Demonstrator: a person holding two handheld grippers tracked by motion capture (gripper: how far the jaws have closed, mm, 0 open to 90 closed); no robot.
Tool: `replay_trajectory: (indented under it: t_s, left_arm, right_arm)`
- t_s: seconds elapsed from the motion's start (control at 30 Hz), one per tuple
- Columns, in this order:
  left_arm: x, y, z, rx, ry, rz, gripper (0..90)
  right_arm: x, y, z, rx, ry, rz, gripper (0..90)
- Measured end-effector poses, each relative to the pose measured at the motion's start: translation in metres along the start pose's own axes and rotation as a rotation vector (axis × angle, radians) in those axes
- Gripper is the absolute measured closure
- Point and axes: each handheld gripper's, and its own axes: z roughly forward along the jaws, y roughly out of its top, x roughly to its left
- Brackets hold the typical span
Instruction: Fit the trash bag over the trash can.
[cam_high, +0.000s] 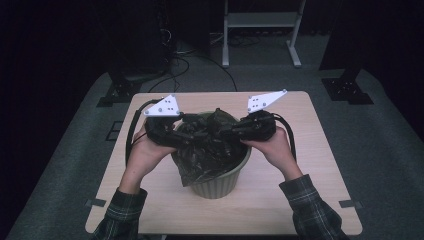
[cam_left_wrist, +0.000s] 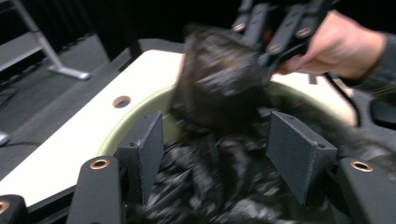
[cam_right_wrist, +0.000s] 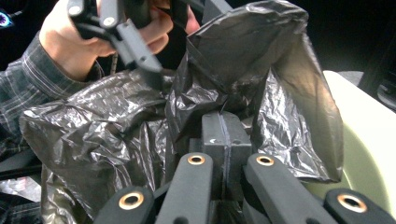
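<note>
Dark room; black bag (cam_high: 210, 145) hides the pot's (cam_high: 220, 182) inside.

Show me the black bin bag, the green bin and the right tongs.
black bin bag (cam_right_wrist: 107, 121): right gripper view, crinkled side.
green bin (cam_high: 220, 186): high view, ribbed outer wall.
right tongs (cam_right_wrist: 225, 135): right gripper view, between the closed tips.

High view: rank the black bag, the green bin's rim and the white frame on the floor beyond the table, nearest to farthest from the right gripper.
1. Black bag: pinched at the right gripper.
2. Green bin's rim: just below that gripper.
3. White frame: far off, at the top.
</note>
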Motion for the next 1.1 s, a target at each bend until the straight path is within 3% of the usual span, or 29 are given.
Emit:
replay_trajectory:
  t_s: [0.17, 0.37, 0.43, 0.53, 0.6, 0.7, 0.77, 1.0, 1.07, 1.1]
  left_arm:
    - [0.0, 0.001, 0.017, 0.029, -0.033, 0.014, 41.1]
    - [0.0, 0.001, 0.023, 0.063, -0.102, 0.04, 85.9]
    - [0.0, 0.0, 0.023, 0.085, -0.107, 0.044, 88.7]
    - [0.002, -0.004, 0.019, 0.076, -0.106, 0.031, 89.4]
    - [0.005, -0.006, 0.014, 0.061, -0.098, 0.022, 89.3]
    - [0.006, -0.007, 0.012, 0.053, -0.097, 0.015, 89.3]
    - [0.006, -0.007, 0.01, 0.047, -0.1, 0.014, 89.3]
    - [0.005, -0.008, 0.01, 0.049, -0.106, 0.018, 89.3]
    - [0.005, -0.008, 0.01, 0.047, -0.111, 0.021, 89.3]
    - [0.005, -0.008, 0.01, 0.046, -0.114, 0.02, 89.3]
  right_arm:
    - [0.004, 0.004, 0.0, -0.021, 0.023, -0.014, 90.0]
    - [0.006, 0.007, -0.011, -0.046, 0.021, -0.022, 88.5]
    - [0.006, 0.007, -0.014, -0.053, 0.015, -0.025, 86.5]
    - [0.005, 0.006, -0.028, -0.082, -0.01, -0.022, 81.1]
    - [0.001, 0.004, -0.043, -0.105, -0.054, -0.007, 74.5]
    - [-0.004, 0.001, -0.046, -0.102, -0.05, 0.021, 68.2]
    - [-0.01, -0.002, -0.043, -0.126, -0.025, 0.059, 63.9]
    - [-0.014, 0.0, -0.026, -0.13, 0.007, 0.088, 59.0]
    - [-0.015, 0.001, -0.022, -0.134, 0.017, 0.101, 60.2]
    - [-0.015, 0.001, -0.02, -0.127, 0.003, 0.101, 66.1]
